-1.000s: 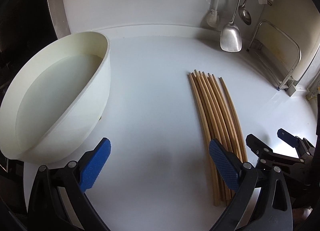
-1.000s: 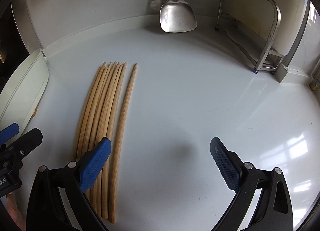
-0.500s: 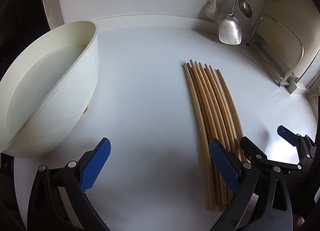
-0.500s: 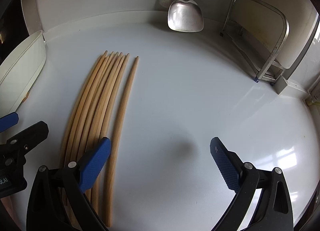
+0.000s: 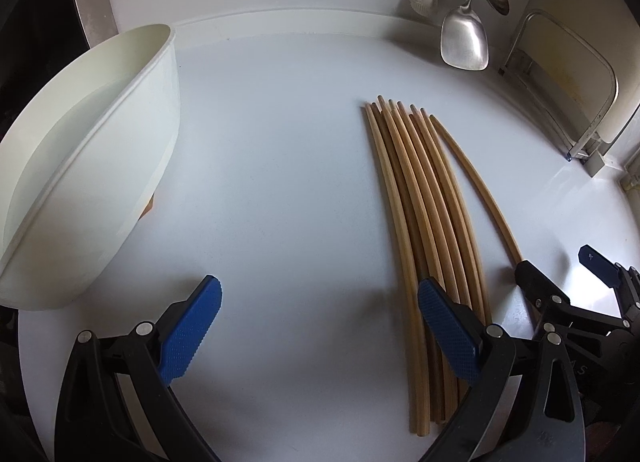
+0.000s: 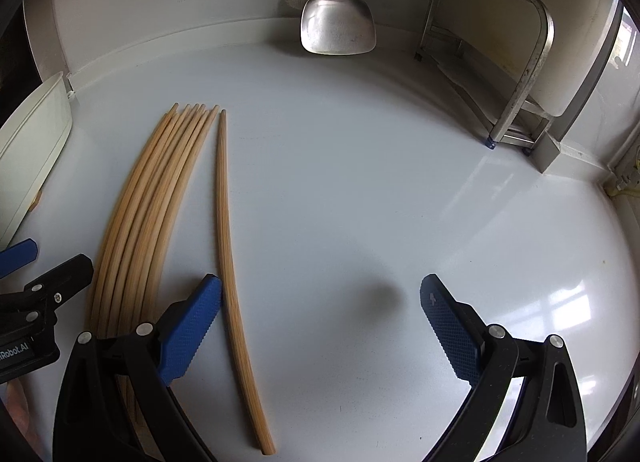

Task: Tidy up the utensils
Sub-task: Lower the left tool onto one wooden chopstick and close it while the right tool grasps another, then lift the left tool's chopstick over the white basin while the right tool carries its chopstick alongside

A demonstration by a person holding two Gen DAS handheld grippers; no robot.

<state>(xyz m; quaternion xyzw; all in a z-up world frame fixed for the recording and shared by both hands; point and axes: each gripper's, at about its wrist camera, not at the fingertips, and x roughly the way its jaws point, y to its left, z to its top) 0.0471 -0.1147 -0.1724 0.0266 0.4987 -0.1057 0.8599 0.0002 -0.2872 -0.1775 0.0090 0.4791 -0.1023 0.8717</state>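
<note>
Both my tools are spread wide and empty: left tool [image 5: 320,322], right tool [image 6: 320,314]. Just ahead, the chopsticks [image 5: 424,201] lie bundled on the white desk [image 5: 280,141], one stray chopstick [image 6: 228,229] beside them. Light, stiff, smooth; I'd pinch mid-length. Beyond, the white basin [image 5: 100,149].

Right tool [image 6: 320,326] wide open above white tabletop [image 6: 360,181], empty. Chopstick bundle [image 6: 148,197] under its left finger [image 6: 192,330]; single chopstick [image 6: 230,262] just beside. Spatula [image 6: 338,25] hanging behind; rack [image 6: 520,57] at right.
</note>
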